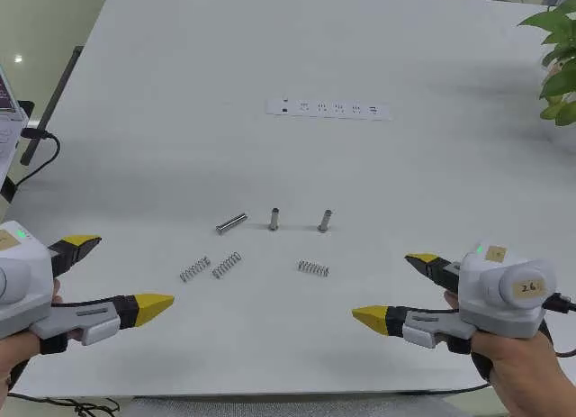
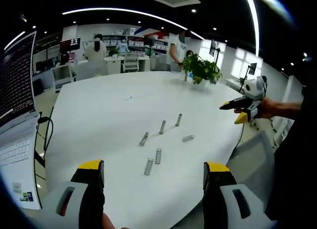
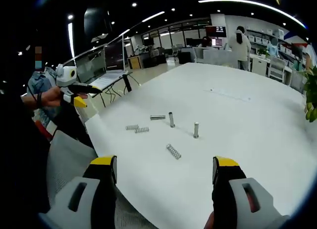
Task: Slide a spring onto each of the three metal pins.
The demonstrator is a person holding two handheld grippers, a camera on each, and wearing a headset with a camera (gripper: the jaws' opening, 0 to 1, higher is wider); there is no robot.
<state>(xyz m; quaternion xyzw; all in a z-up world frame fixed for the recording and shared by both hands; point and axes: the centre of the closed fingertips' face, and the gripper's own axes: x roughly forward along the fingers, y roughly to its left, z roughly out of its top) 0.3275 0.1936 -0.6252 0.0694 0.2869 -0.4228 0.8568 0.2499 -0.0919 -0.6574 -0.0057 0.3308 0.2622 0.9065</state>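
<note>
Office space with strip lights and distant workstations is being seen behind the broad white desk (image 1: 432,174) on which every part is lying. Nothing of the task is being shown as done: no spring is sitting on any pin, so all three pairings are being judged as left to do.

The left claw (image 1: 120,274), black with yellow tips, is being held released, its jaws spread wide with nothing between them. The right claw (image 1: 395,287) is being held the same way, gaping and empty. Both are being held low at the near edge of the desk, well apart from the parts, which are lying ahead of them and between the two.

Ahead of the left claw, the first coiled steel spring (image 1: 194,269) and the second coiled steel spring (image 1: 227,265) are lying just beside each other. The third coiled steel spring (image 1: 313,267) is lying apart from them, nearer the right claw.

Beyond the springs, farther from both claws, the pins are being seen in a loose row. The lying silver metal pin (image 1: 231,222) is resting on its side toward the left claw's side. The middle upright silver metal pin (image 1: 274,219) and the outer upright silver metal pin (image 1: 325,221), toward the right claw's side, are standing on end. The lying one is being judged likely to need standing up or gripping before a spring can be threaded on.
</note>
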